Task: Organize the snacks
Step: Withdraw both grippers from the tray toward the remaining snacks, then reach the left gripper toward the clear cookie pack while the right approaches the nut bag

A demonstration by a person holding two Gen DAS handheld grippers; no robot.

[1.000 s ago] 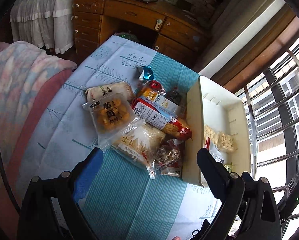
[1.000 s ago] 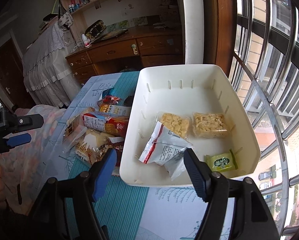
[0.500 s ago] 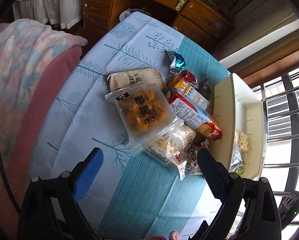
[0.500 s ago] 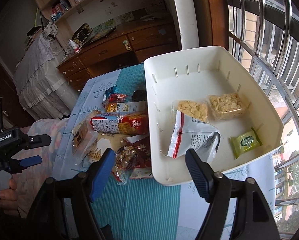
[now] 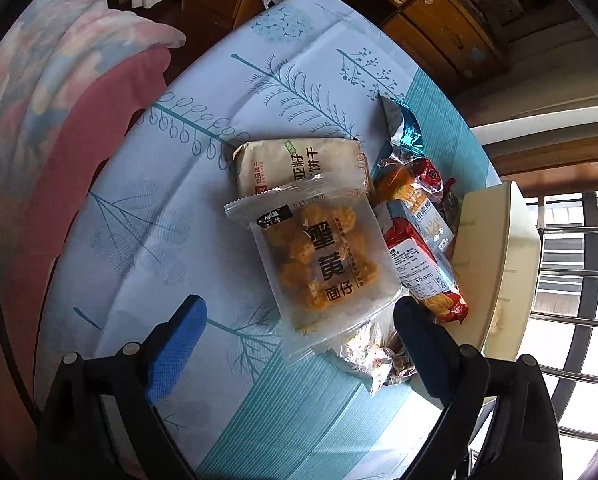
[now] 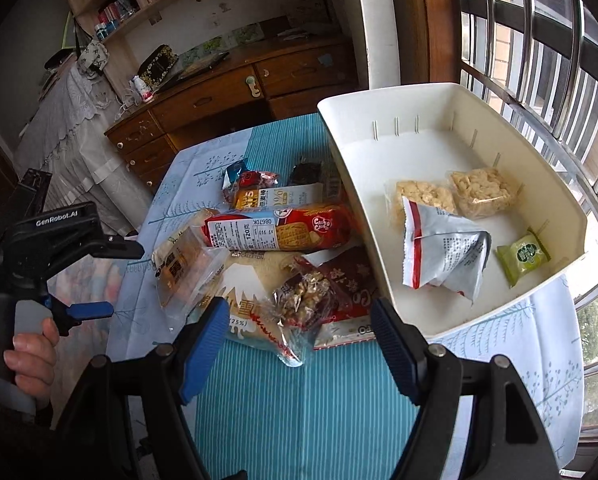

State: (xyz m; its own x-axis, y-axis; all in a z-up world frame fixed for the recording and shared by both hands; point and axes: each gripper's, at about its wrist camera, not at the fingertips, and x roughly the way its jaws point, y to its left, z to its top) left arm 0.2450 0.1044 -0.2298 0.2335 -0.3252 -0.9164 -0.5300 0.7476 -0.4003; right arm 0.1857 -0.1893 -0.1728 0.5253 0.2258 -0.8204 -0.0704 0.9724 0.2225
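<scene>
Blue-padded and spread wide, the right gripper [image 6: 297, 342] hangs empty above the near end of the snack heap, where a clear packet of nut brittle [image 6: 305, 300] lies between its fingers but untouched. At lower left a hand [image 6: 31, 354] grips the handle of the left gripper [image 5: 299, 336] — its jaws likewise wide, nothing in them, poised over a clear bag of orange puffs [image 5: 319, 258] that tops the pile. Beneath and beside that bag: a red biscuit packet [image 6: 279, 228], a white rice-cracker bag [image 6: 243, 286], and farther off a beige biscuit pack [image 5: 299, 162]. All rest on a teal and pale-blue tablecloth [image 6: 299, 408]. Just right of the heap stands a white bin [image 6: 559, 208] — it holds a grey-and-red pouch [image 6: 443, 254], two puffed-rice blocks [image 6: 481, 188] and a small green sweet [image 6: 523, 254]. Beyond, a wooden desk [image 6: 227, 94] and barred window [image 6: 539, 40].
</scene>
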